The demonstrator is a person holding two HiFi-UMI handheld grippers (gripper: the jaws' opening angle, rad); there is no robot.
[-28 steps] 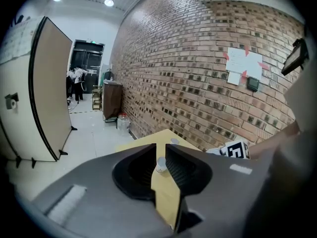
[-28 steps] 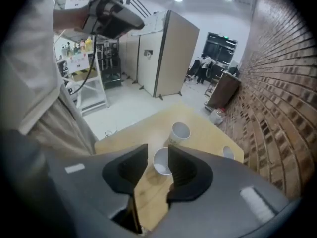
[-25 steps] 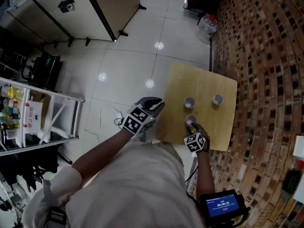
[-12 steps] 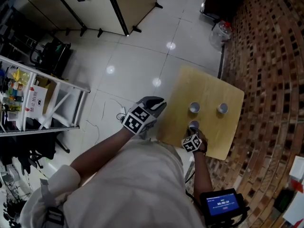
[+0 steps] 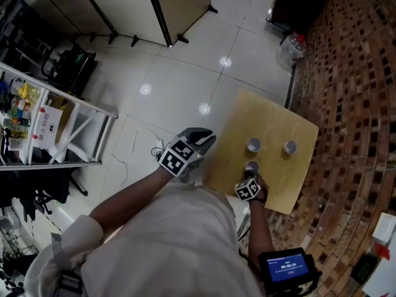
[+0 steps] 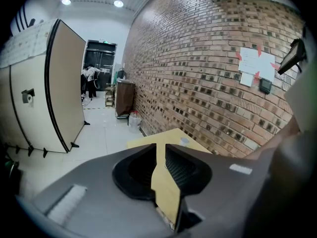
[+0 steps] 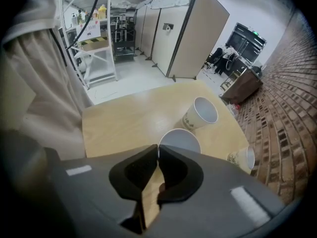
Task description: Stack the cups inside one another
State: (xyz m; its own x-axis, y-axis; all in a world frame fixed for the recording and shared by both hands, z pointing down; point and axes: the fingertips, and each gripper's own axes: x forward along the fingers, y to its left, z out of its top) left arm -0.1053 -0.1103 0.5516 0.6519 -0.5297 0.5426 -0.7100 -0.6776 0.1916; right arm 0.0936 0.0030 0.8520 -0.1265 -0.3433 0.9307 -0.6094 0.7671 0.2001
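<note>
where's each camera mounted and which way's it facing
Head view: on the person's head, steeply down at the table; shows torso, left gripper, right gripper.
Left gripper view: on the left gripper, along its slightly parted, empty jaws over the table toward the brick wall; its body fills the foreground.
Right gripper view: on the right gripper, down past jaws shut on the near cup's rim; person's clothing at left.
Shared: head and right gripper views show near cup, second cup, third cup.

near cup: lower body hidden behind right gripper | far-right cup: print unreadable
</note>
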